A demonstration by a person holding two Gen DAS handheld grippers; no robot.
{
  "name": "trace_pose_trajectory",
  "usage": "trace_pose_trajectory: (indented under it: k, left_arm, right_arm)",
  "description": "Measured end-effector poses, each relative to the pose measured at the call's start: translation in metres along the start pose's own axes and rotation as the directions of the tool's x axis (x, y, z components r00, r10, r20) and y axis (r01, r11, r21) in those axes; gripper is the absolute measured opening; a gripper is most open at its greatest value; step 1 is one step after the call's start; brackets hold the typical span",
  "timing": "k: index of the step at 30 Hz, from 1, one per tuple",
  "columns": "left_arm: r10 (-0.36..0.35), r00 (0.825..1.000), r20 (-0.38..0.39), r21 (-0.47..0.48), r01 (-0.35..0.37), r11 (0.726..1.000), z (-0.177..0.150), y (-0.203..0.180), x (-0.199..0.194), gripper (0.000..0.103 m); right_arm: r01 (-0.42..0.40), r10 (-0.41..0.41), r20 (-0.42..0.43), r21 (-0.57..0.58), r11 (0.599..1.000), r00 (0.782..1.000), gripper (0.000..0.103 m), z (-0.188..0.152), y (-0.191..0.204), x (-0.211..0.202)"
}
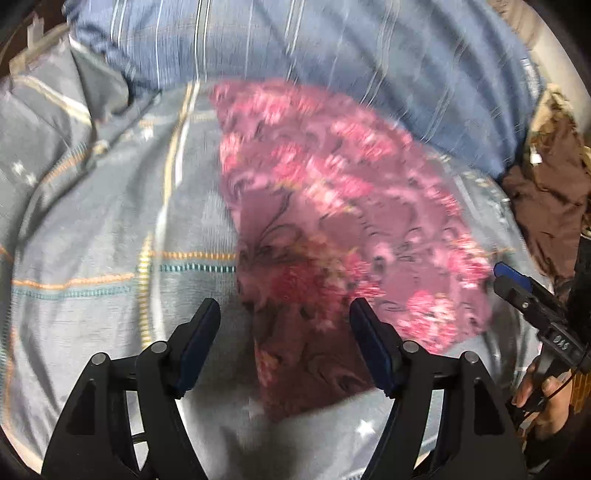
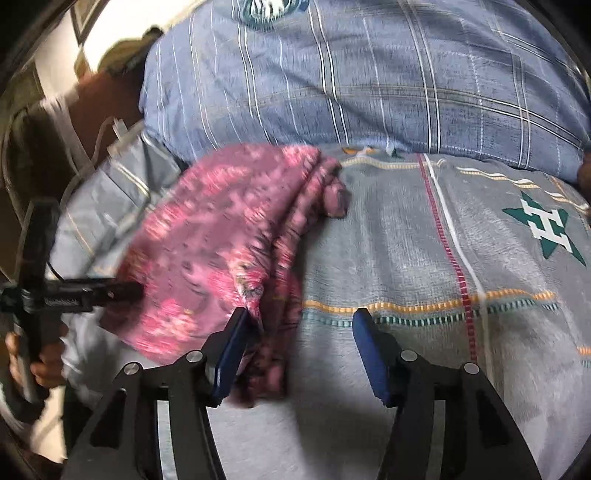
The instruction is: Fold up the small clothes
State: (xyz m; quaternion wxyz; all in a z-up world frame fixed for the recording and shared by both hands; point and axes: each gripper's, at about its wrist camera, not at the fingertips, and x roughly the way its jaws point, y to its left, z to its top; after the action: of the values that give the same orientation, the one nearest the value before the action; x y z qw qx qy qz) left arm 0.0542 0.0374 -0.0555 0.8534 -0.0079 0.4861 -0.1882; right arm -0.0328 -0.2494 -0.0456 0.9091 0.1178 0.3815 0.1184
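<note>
On grey striped bedsheet, pink floral cloth lies flat, blue pillow behind it. Left gripper wide, empty above cloth edge. Right gripper wide; cloth brushes one finger.

Bedsheet: one emblem, a teal star bearing white interlocked letter-like strokes resembling "H" or "I"; exact reading cannot be determined. Pillow: teal-and-white emblem at the frame's top edge, cut off and illegible. No other readable text.
</note>
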Motion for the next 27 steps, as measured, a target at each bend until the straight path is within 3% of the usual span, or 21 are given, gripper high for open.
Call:
trace_pose_trajectory:
  k: [2, 4, 6, 7, 10, 12, 16, 19, 27]
  left_arm:
    - [0.032, 0.998, 0.046, 0.039, -0.034, 0.999, -0.004, -0.009, -0.015, 0.073]
    - [0.084, 0.993, 0.081, 0.071, -0.090, 0.993, -0.009, -0.020, -0.024, 0.075]
    - [0.140, 0.985, 0.097, 0.080, -0.147, 0.986, -0.013, -0.029, -0.026, 0.075]
    - [0.162, 0.982, 0.100, 0.082, -0.170, 0.982, -0.016, -0.031, -0.027, 0.075]
    - [0.204, 0.972, 0.116, 0.087, -0.214, 0.973, -0.020, -0.034, -0.026, 0.075]
    - [0.218, 0.968, 0.126, 0.095, -0.230, 0.969, -0.026, -0.036, -0.029, 0.075]
    - [0.236, 0.955, 0.180, 0.122, -0.259, 0.958, -0.035, -0.043, -0.040, 0.075]
    - [0.238, 0.948, 0.209, 0.144, -0.271, 0.952, -0.042, -0.049, -0.048, 0.076]
    - [0.223, 0.956, 0.191, 0.169, -0.256, 0.952, -0.055, -0.058, -0.051, 0.076]
  right_arm:
    - [-0.046, 0.046, 0.028, 0.010, 0.999, 0.999, 0.063, 0.000, 0.008, -0.015]
    - [-0.064, 0.063, 0.040, 0.022, 0.998, 0.997, 0.082, -0.001, 0.017, -0.025]
    - [0.003, -0.003, 0.013, 0.040, 0.999, 1.000, 0.099, -0.005, 0.028, -0.027]
    - [0.055, -0.054, -0.014, 0.047, 0.997, 0.998, 0.103, -0.007, 0.033, -0.025]
    - [0.174, -0.161, -0.163, 0.070, 0.982, 0.973, 0.103, -0.016, 0.035, -0.010]
    - [0.192, -0.176, -0.220, 0.055, 0.980, 0.960, 0.103, -0.027, 0.037, -0.006]
    - [0.263, -0.269, -0.170, -0.057, 0.963, 0.948, 0.103, -0.042, 0.049, -0.021]
    - [0.374, -0.384, -0.051, -0.144, 0.916, 0.922, 0.103, -0.044, 0.059, -0.040]
    - [0.409, -0.413, 0.015, -0.182, 0.894, 0.911, 0.103, -0.038, 0.063, -0.058]
